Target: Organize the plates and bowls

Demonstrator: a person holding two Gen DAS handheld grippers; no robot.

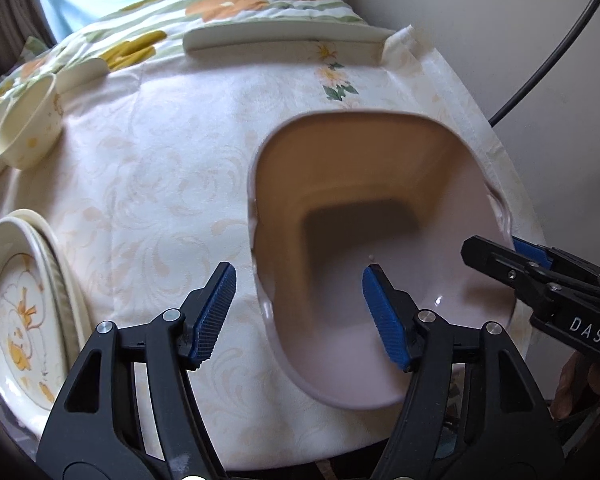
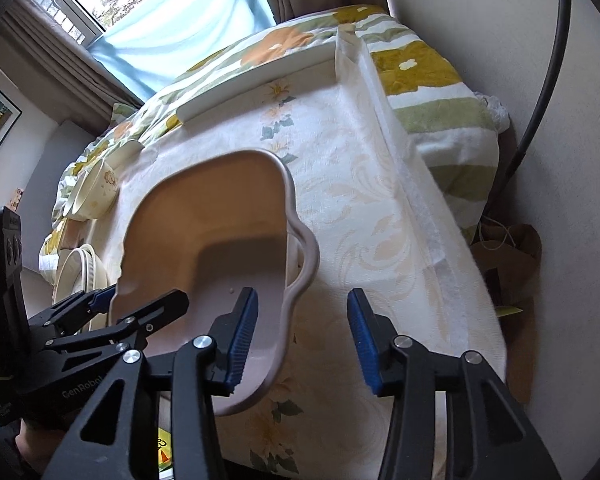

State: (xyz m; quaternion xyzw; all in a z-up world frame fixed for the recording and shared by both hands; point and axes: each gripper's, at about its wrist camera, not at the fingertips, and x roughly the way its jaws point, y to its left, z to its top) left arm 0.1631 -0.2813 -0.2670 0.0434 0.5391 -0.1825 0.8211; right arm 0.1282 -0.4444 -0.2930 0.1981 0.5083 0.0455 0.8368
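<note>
Large pale pink square bowl (image 1: 380, 208) sits on the cloth-covered worktop (image 1: 160, 200), near its right edge. Left gripper (image 1: 300, 316) jaws wide, straddling the bowl's left rim; right gripper (image 2: 302, 336) jaws wide, straddling its right rim, neither closed. Left of the bowl: stacked floral plates (image 1: 24, 312) and small cream bowls (image 1: 28, 128); at the far edge a white rectangular dish (image 1: 284, 38). Legible: "DAS" on the right gripper, "GenRobo" on the left.

basin (image 1: 380, 168) pale pink | tablecloth (image 1: 160, 200) cream, scroll pattern | plate (image 1: 16, 312) cream, orange flower | tongs' pads (image 1: 216, 316) blue
</note>
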